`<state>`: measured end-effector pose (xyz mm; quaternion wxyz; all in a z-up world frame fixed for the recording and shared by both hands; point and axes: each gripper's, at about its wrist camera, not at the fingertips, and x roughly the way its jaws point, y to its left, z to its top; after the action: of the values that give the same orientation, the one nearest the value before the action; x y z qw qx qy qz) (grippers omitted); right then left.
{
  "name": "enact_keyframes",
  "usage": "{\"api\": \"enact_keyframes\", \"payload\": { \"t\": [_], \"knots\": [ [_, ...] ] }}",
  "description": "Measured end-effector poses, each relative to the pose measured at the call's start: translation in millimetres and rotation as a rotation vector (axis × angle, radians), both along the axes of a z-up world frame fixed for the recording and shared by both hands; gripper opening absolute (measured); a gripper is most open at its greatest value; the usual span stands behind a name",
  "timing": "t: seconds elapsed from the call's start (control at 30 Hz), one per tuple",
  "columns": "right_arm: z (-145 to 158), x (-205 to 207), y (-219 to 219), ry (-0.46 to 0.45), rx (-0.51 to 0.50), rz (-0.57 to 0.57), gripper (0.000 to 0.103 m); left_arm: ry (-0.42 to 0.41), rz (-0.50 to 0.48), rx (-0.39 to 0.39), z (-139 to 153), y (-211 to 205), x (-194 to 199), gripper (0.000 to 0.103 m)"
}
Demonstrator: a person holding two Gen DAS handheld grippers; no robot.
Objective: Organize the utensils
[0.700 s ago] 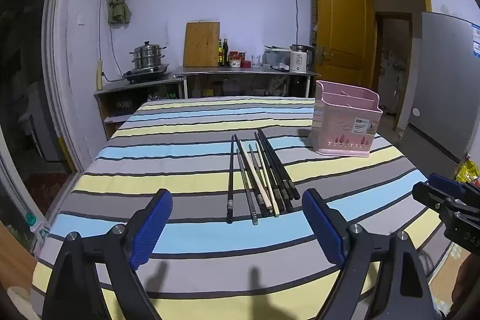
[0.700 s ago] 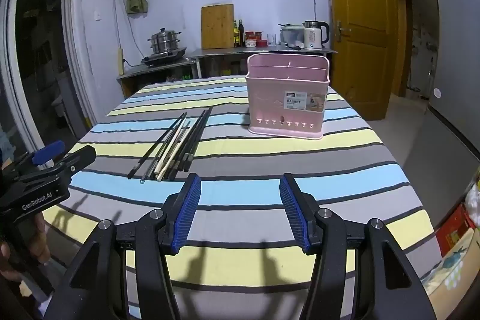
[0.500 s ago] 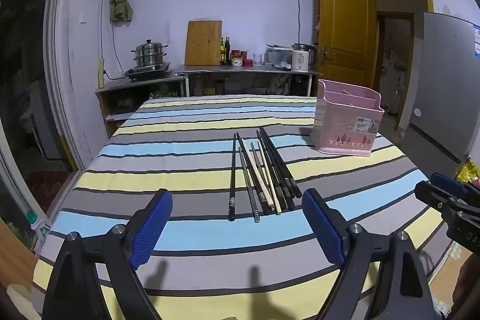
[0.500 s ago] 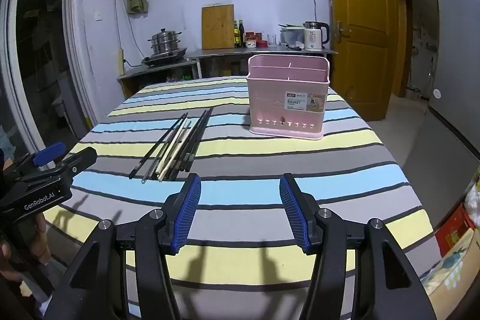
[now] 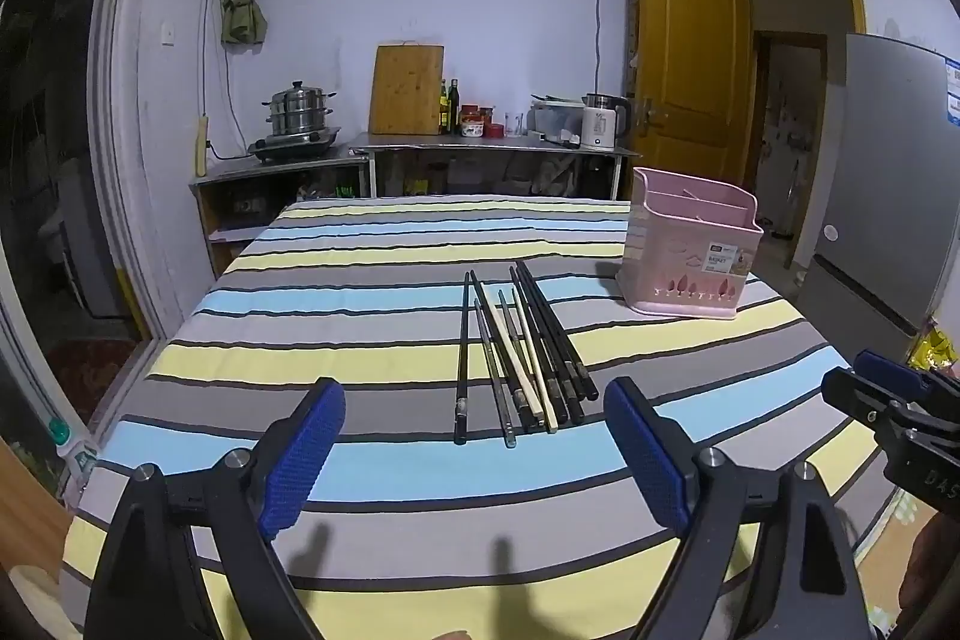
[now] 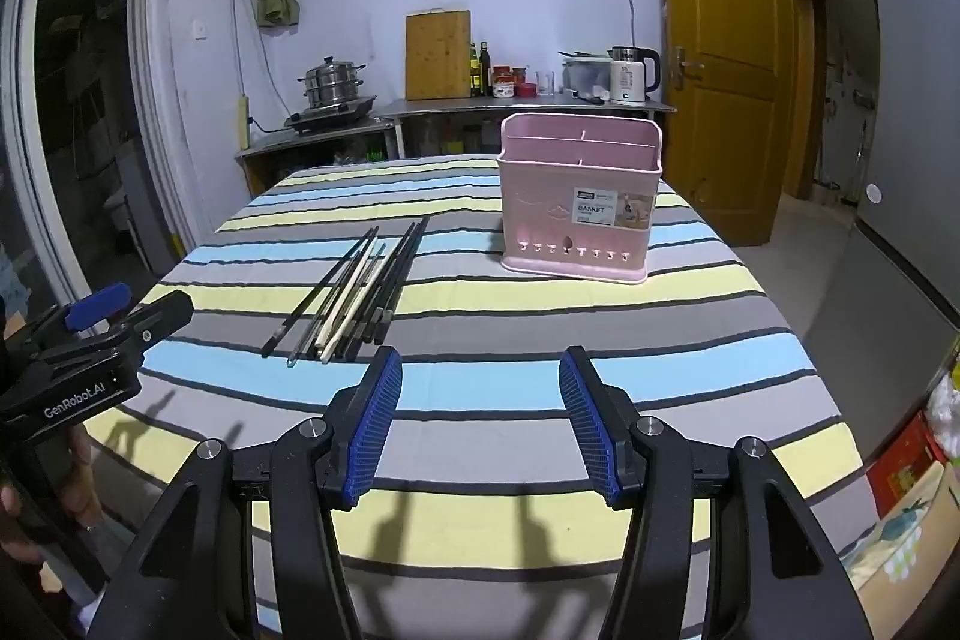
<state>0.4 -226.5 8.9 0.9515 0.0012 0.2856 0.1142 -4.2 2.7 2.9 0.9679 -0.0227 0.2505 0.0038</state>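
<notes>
Several chopsticks (image 5: 521, 352), black, grey and pale wood, lie side by side on the striped tablecloth (image 5: 360, 316); they also show in the right wrist view (image 6: 354, 289). A pink divided utensil basket (image 5: 690, 250) stands upright to their right, and it shows in the right wrist view (image 6: 579, 202). My left gripper (image 5: 474, 445) is open and empty, hovering just short of the chopsticks' near ends. My right gripper (image 6: 480, 415) is open and empty above the near table, in front of the basket.
A counter (image 5: 492, 145) behind the table carries a steamer pot (image 5: 297, 109), cutting board, bottles and a kettle (image 5: 603, 124). A wooden door (image 6: 720, 58) and a grey fridge (image 5: 888, 196) stand to the right. The table's right edge drops to the floor.
The left wrist view has shifted slightly; the chopsticks and basket sit a little further right and lower in it. The right gripper is nearly still. Both stay open.
</notes>
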Motion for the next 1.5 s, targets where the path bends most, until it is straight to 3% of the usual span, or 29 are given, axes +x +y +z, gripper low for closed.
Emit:
{"api": "enact_keyframes", "payload": {
  "t": [1.5],
  "knots": [
    [4.5, -5.2, -2.5, 0.000, 0.001, -0.003, 0.056, -0.001, -0.014, -0.001, 2.8, -4.7, -5.0, 0.088]
  ]
}}
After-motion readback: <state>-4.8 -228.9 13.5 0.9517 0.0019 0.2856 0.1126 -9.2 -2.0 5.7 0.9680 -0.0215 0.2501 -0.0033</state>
